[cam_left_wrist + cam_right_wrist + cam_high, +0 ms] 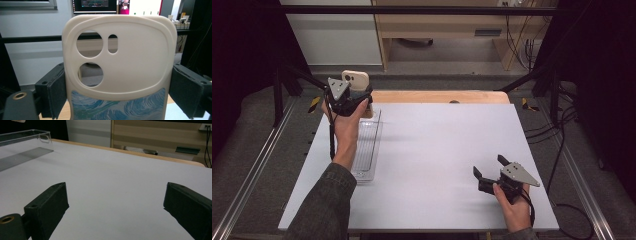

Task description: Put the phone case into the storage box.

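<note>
A cream phone case (130, 62) with camera cut-outs and a blue swirl pattern low down stands upright between the jaws of my left gripper (117, 92), which is shut on its two sides. In the high view the phone case (356, 79) pokes up above the left gripper (357, 97), held over the far end of the clear tray (368, 145). My right gripper (491, 167) rests low at the table's near right, open, with nothing between its fingers. The right gripper (116, 207) faces bare white tabletop.
The clear plastic tray (22, 147) lies lengthwise along the left side of the white table (437, 150). A wooden edge (442, 96) runs along the table's far side. Black frame rails and cables flank the table.
</note>
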Demonstrator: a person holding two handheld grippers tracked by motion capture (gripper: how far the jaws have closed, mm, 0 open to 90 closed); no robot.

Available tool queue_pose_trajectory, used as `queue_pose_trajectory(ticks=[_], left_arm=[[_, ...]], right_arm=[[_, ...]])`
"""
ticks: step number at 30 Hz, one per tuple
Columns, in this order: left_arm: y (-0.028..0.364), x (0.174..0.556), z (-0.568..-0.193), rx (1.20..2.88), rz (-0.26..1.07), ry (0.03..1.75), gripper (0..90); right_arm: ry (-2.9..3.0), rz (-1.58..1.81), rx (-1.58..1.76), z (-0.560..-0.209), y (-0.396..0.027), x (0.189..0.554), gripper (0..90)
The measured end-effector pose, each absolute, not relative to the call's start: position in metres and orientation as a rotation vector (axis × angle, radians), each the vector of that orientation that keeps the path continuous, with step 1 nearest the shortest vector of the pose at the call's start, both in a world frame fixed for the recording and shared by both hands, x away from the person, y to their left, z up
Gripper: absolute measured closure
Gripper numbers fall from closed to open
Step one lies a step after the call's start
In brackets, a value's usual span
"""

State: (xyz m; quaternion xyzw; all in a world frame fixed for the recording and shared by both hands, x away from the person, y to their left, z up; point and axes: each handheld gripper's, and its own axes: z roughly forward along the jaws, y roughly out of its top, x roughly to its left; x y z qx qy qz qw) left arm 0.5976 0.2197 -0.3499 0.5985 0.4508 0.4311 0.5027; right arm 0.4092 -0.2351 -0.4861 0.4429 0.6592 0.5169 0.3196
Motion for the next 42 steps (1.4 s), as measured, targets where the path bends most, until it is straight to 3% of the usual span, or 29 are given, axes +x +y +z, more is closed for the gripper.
queue_pose_trajectory(ticks=[42], left_arm=[[0.219, 0.616, -0.377, 1.432, 1.028, 1.134, 11.3]], right_arm=[[1.732, 1.388, 1.167, -0.486, -0.238, 0.409, 4.9]])
